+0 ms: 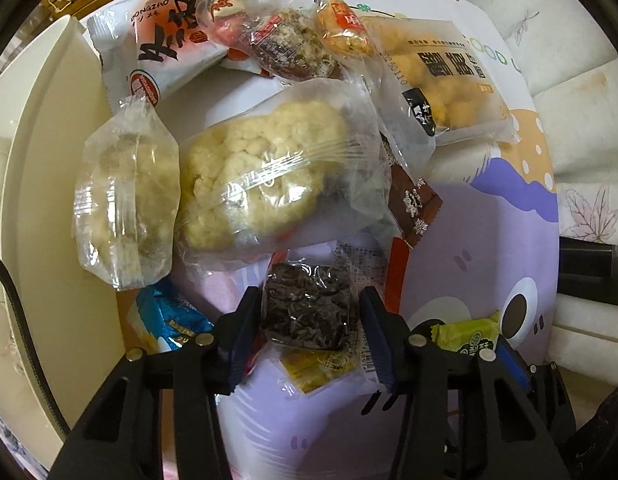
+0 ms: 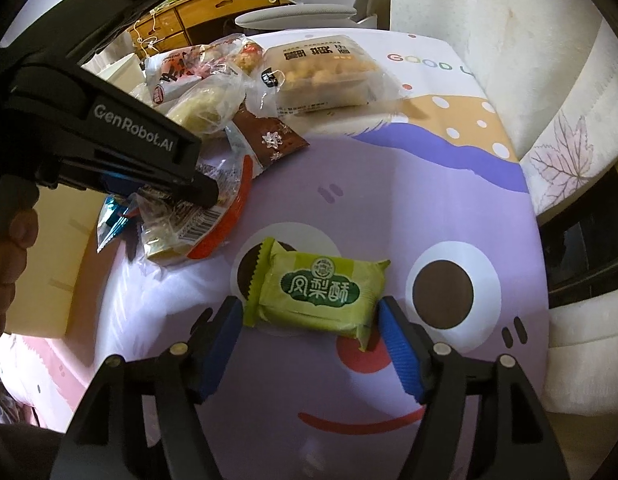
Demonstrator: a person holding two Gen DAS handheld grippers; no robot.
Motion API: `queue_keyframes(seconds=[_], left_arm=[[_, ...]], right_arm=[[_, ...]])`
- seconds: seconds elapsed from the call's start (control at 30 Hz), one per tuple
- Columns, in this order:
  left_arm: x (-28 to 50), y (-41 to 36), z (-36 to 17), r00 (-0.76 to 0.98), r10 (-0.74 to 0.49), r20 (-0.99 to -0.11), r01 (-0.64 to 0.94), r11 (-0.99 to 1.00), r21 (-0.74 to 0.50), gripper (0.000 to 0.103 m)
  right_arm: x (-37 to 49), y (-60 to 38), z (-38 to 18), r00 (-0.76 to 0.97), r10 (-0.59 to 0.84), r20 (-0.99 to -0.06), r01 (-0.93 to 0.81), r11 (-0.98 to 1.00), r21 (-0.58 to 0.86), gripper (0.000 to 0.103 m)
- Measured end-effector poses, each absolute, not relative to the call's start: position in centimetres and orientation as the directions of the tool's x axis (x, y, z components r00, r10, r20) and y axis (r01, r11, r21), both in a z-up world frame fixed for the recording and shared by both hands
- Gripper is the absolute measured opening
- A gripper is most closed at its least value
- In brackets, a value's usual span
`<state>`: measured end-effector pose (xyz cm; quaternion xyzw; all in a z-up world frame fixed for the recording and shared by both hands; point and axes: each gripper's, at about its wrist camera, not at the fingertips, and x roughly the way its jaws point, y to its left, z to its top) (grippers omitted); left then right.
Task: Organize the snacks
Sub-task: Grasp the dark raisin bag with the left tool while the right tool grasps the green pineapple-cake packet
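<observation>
With both grippers part open, left gripper [image 1: 307,334] straddling dark snack [image 1: 307,312], right gripper [image 2: 309,334] around green cake [image 2: 319,294], neither gripped: either packet may slide away.

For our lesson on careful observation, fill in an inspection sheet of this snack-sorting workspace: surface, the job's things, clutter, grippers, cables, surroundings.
Surface: table cover with a purple cartoon face.
Job's things: green pastry pack lies alone on the cover; dark snack pack sits at the near edge of the snack pile, which also holds a large clear bag of pale puffed snack.
Clutter: nothing seen apart from the snacks.
Grippers: left gripper straddles the dark pack, pads not clearly pressing; right gripper open beside the green pack's ends.
Cables: nothing seen.
Surroundings: white chair, wooden drawers, cream leaf-print cloth.
</observation>
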<state>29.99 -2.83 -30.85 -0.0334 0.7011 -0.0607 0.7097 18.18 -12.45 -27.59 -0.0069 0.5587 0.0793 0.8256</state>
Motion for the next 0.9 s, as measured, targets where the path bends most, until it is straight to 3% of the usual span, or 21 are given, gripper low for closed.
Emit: queue_keyframes(seconds=[0.37,0.6,0.9], left_arm=[[28.7,-1.8,-31.0,0.032,-0.116,-0.993,0.018,0.993,-0.116,0.039],[27.7,-1.1,-30.6,0.017,-0.107,-0.994,-0.001,0.994,-0.108,0.039],[26.6,-1.2,-27.7,0.041,-0.111,-0.993,0.006,0.994,-0.111,0.039]], right_arm=[[19.0,-11.7,-28.0,0.396,0.043,-0.917,-0.178,0.984,-0.03,0.073],[18.7,-11.8,-27.7,0.404,0.049,-0.913,-0.21,0.977,-0.041,0.057],[18.3,-11.8,-27.5,0.378,0.05,-0.924,-0.222,0.974,-0.039,0.055]])
